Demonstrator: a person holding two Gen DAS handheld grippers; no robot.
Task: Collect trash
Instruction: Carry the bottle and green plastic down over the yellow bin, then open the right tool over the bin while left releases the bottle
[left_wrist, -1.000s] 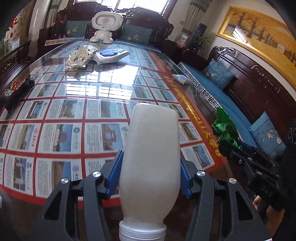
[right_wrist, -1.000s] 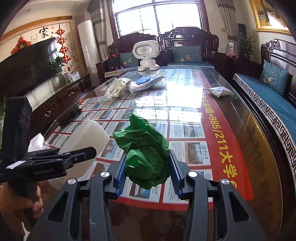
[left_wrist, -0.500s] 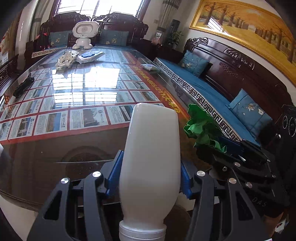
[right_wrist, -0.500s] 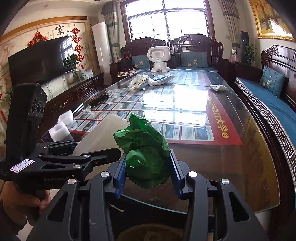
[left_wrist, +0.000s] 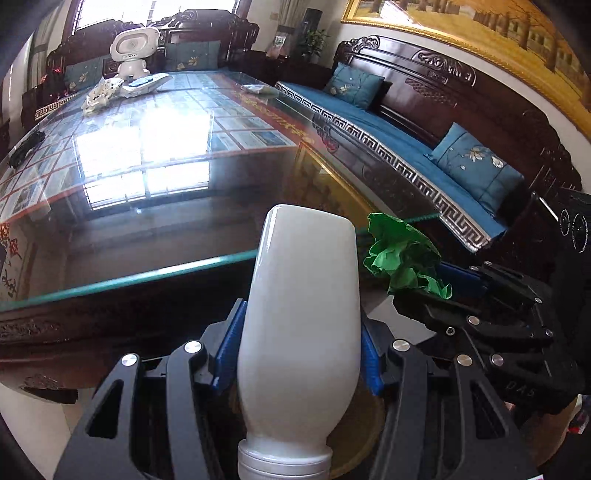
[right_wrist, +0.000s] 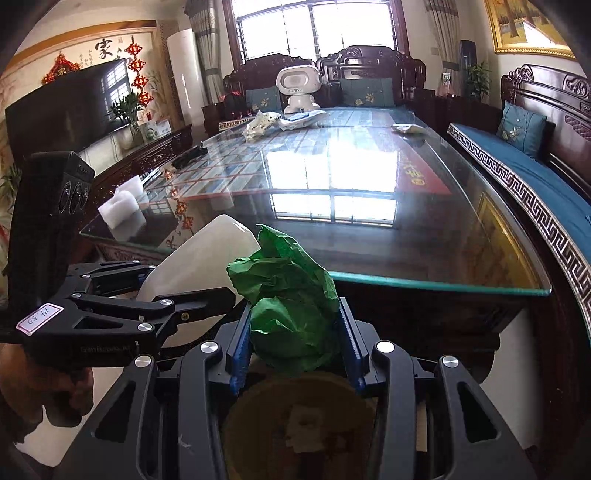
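My left gripper (left_wrist: 299, 347) is shut on a white plastic bottle (left_wrist: 301, 314), its cap toward the camera. My right gripper (right_wrist: 293, 332) is shut on a crumpled green paper ball (right_wrist: 288, 302). Both are held off the near end of the glass-topped table (right_wrist: 424, 258), side by side. Below the right gripper sits a round tan bin (right_wrist: 295, 424) with some scraps inside; its rim also shows under the bottle in the left wrist view (left_wrist: 354, 424). The bottle (right_wrist: 199, 258) and left gripper show at the left of the right wrist view; the green ball (left_wrist: 402, 254) shows at the right of the left wrist view.
On the table lie a crumpled white wrapper (right_wrist: 260, 123), a blue-and-white packet (right_wrist: 303, 118), a small wrapper (right_wrist: 408, 128), a black remote (right_wrist: 190, 157) and white foam pieces (right_wrist: 120, 205). A white robot toy (right_wrist: 297, 86) stands at the far end. A blue-cushioned bench (right_wrist: 535, 184) runs along the right.
Both grippers have pulled back from over the table to beyond its near edge and lowered, with bottle and green ball still held. The bin has come into view beneath them.
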